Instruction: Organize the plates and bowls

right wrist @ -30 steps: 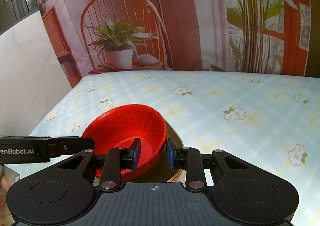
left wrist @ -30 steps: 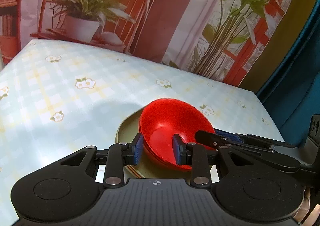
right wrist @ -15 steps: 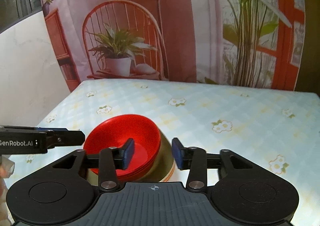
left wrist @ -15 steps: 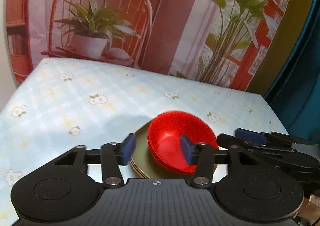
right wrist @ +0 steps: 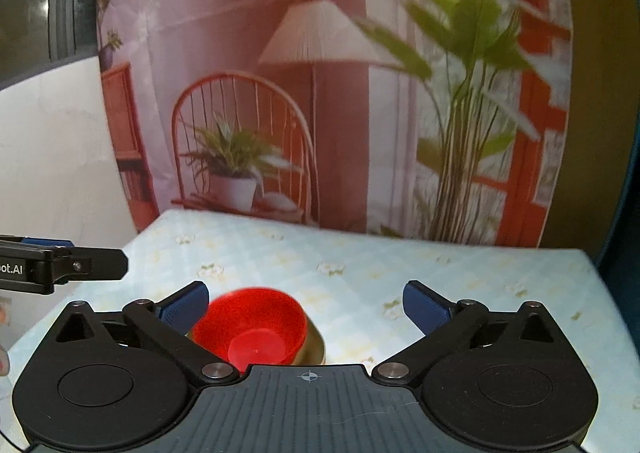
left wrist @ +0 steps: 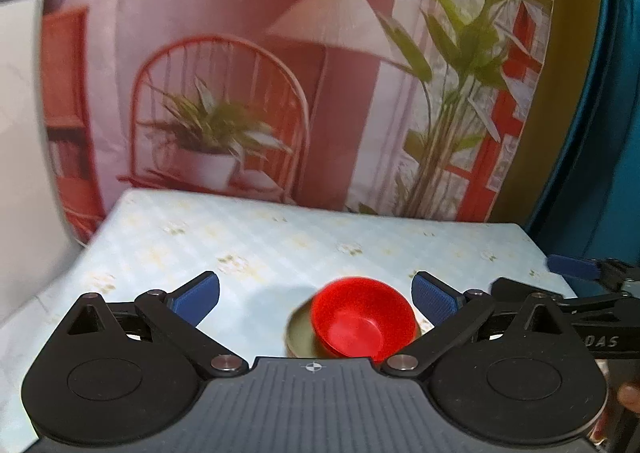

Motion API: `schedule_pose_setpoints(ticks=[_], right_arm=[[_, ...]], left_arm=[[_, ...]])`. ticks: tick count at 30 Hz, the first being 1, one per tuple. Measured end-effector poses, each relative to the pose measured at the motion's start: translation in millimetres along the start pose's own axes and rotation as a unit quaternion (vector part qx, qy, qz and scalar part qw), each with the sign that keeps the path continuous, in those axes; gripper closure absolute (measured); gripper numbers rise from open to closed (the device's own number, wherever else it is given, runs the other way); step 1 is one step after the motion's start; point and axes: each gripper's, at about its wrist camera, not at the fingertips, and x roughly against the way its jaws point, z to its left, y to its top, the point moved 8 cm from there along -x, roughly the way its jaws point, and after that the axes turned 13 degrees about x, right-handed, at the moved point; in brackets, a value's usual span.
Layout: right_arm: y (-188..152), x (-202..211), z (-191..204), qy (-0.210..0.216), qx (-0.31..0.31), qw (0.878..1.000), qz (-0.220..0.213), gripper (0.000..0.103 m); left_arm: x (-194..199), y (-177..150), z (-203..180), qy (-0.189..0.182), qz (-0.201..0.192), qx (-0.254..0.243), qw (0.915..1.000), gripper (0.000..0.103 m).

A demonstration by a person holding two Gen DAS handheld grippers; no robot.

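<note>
The red bowl (left wrist: 362, 321) sits nested on a stack of olive-coloured plates (left wrist: 298, 337), all resting on the table (left wrist: 280, 245) with its pale checked, flowered cloth, near the front edge. Both claws hang above and behind the stack, touching nothing. The left claw (left wrist: 316, 299) has just been opening and now stands spread wide with only air between its blue pads; the bowl shows through the gap but lies well below it. The right claw (right wrist: 306, 303) has likewise just been opening and is released, empty, with the bowl under its left pad (right wrist: 186, 305). The bowl looks like thin, glossy plastic: probably light, stiff and unlikely to break, but smooth enough to slip under a shallow pinch. The best hold seems to be on the rim, one pad inside the wall and one outside. More than one bowl may be nested; blur hides this. The plates look flat and low, so they would likely need a pinch at the edge, lifted slightly first. The printed backdrop (right wrist: 320, 93) stands behind the table.
</note>
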Motion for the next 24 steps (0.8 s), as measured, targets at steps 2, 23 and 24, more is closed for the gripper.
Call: schedule_pose_setpoints(ticks=[2,23,24], right_arm=[[8,14,-1,-0.011,-0.003,1.000,-0.008,0.000],[21,126,-3,-0.046,-0.033,0.997,-0.051,0.000],[20,128,-4,-0.047,-0.033,0.997,-0.052,0.000]], left_arm=[[18,8,-2,0.010,-0.015,-0.006,0.9998,0.000],[124,0,-40,0.013,-0.087,-0.060,0.9943,0.000],[124,0,-40,0.013,-0.089,-0.062,0.9940,0.000]])
